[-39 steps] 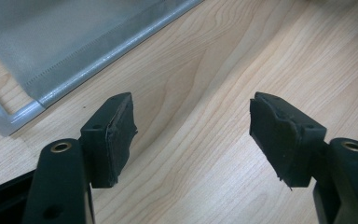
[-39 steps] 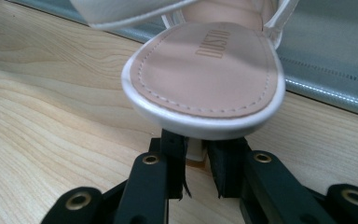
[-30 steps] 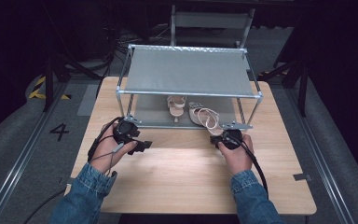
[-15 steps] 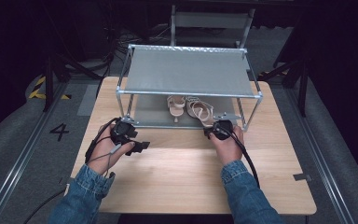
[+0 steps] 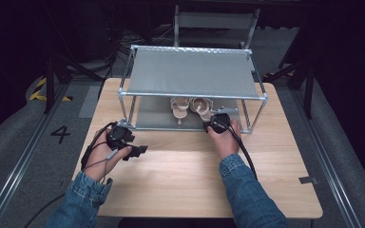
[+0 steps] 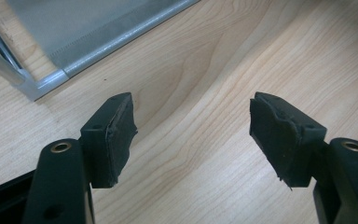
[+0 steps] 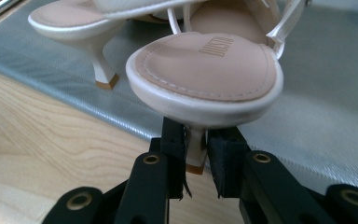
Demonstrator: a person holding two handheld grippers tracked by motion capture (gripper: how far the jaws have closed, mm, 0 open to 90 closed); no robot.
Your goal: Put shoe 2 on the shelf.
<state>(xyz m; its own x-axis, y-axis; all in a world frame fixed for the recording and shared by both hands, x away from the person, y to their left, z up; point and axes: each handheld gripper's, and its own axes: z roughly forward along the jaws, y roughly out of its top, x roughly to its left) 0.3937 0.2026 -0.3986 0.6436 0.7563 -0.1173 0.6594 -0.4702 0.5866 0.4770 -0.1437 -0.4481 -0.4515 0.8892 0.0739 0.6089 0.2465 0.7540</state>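
— Sandal [image 7: 205, 70] position? It sits on the rack's lower shelf [image 5: 152, 116], right of its twin [image 5: 179, 108].
— Right gripper [image 7: 196, 154] clamps its heel (left gripper [image 6: 191, 135] gapes wide, empty, over the table [image 5: 180, 180])

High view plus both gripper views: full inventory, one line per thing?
Table: 1, light wood, under everything.
Shoe rack: 1, grey shelves on a silver frame, at the table's far side.
Sandals: 2, cream heeled, side by side on the rack's lower shelf.
Folding chair: 1, grey, on the floor behind the rack.
Floor marking: 1, black "4", left of the table.
Left tool: 1, black, jaws open over bare table.
Right tool: 1, black, jaws closed on the nearer sandal's heel.
Sleeves: 2, blue denim.
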